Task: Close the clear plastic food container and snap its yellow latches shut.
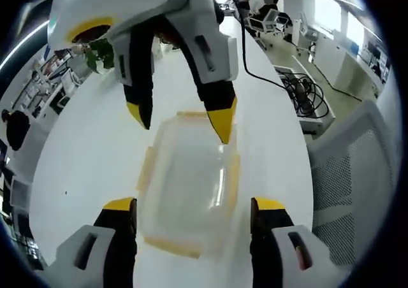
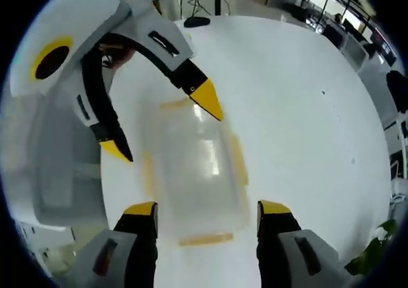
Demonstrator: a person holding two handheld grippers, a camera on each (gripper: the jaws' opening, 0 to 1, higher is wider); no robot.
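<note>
In the left gripper view the left tool (image 1: pixel 194 205) gapes wide at the bottom, gripping nothing, its jaws flanking the clear container (image 1: pixel 188 186) at frame centre on the white surface (image 1: pixel 89 154). The right tool (image 1: pixel 182 119), also spread and empty, reaches in from above. The container looks empty, with yellow latches (image 1: pixel 145 170) along its edges. This view adds cables (image 1: pixel 306 97) at upper right; the right gripper view has a plant (image 2: pixel 376 243) at lower right

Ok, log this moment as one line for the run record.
container: lid on, on white table | left claw: open, straddling near end | right claw: open, opposite end | latches: state unclear
</note>
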